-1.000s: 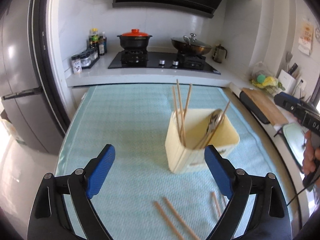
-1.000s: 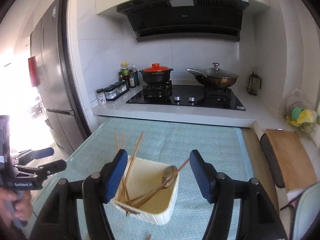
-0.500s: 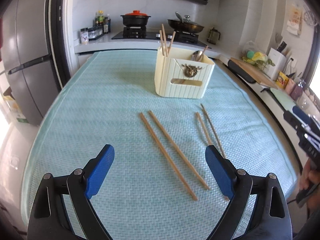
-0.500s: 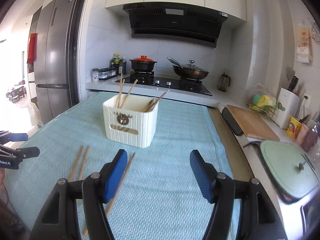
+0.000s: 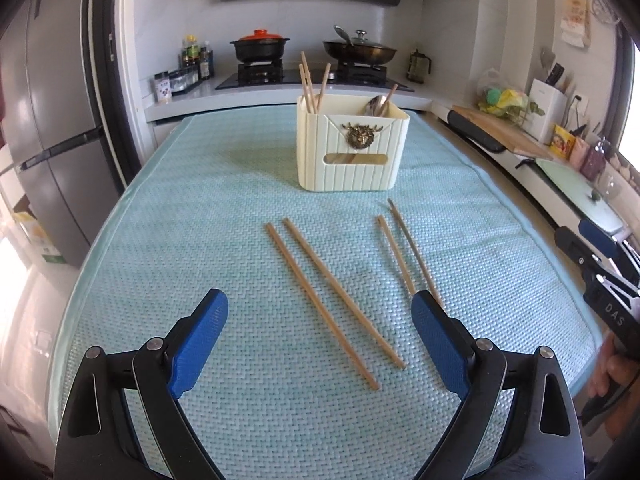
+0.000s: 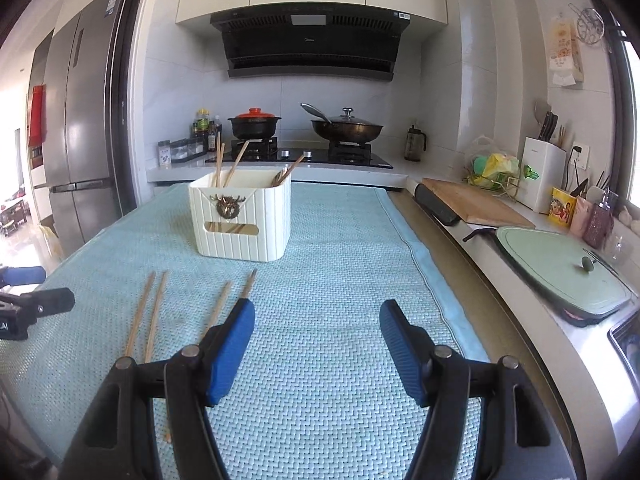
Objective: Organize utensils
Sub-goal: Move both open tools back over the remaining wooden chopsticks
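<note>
A cream utensil holder point(image 5: 352, 152) point(image 6: 242, 220) stands on the light blue mat point(image 5: 224, 208), with several chopsticks and a spoon sticking out of it. Nearer to me, two pairs of wooden chopsticks lie flat on the mat: a long pair point(image 5: 332, 300) point(image 6: 146, 312) and a second pair point(image 5: 404, 252) point(image 6: 234, 300) to its right. My left gripper point(image 5: 318, 344) hangs open over the near end of the long pair, nothing between its blue pads. My right gripper point(image 6: 316, 344) is open and empty, its left pad over the second pair's near ends.
A stove with a red-lidded pot point(image 5: 260, 44) and a lidded wok point(image 5: 358, 50) sits behind the mat. A counter on the right carries a cutting board point(image 6: 476, 204) and a pale green lid point(image 6: 560, 272). A grey fridge point(image 5: 48, 120) stands at the left.
Both grippers have drawn back from above the holder and sunk toward the mat's near edge. The holder now looks farther away, and the loose chopsticks lie in full view.
</note>
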`<state>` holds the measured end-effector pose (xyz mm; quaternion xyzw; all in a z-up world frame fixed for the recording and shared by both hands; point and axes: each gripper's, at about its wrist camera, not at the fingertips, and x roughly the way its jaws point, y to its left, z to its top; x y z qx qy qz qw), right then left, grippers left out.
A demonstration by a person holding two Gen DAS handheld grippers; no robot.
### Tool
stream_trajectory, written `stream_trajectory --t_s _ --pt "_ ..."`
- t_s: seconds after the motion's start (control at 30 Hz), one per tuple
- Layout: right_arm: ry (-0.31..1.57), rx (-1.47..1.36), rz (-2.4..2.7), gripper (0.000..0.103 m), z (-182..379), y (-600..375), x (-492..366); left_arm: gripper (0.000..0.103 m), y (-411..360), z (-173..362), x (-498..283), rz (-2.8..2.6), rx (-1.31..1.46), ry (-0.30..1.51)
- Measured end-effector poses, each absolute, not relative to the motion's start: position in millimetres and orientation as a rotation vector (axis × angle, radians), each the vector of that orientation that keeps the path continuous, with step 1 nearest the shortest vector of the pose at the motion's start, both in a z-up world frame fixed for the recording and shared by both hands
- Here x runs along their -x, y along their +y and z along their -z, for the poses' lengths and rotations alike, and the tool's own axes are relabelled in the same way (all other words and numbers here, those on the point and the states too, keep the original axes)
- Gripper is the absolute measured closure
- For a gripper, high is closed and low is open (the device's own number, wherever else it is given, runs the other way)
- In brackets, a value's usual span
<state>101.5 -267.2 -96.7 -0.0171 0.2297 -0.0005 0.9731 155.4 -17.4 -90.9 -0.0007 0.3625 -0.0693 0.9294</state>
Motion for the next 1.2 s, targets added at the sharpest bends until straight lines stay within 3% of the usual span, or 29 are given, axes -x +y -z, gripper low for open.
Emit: stream_trajectory --t_s 0.4,0.6,0.9,1.03,1.2 --pt "0.480 0.063 0.007 0.037 103.1 -264.2 -97.8 0.008 3.0 98.4 -151.6 0.099 0.057 0.737" --pt "0.491 0.071 0.011 0.037 107.0 -257.7 -88.1 0.008 31.2 119.8 -156.1 0.081 0.193 0.803" --pt "0.586 0.087 -0.062 0.037 126.6 -247.5 -88.7 0.008 31.7 143.3 -164.4 0.039 0.189 0.881" --pt "0.614 0.091 -0.099 0.050 129.7 -236.9 -96.0 0.008 31.3 149.0 -164.8 0.029 0.171 0.900" --pt "0.638 0.074 -0.140 0.057 133.0 -226.3 -102.3 0.008 33.9 149.9 -173.2 0.019 0.170 0.909"
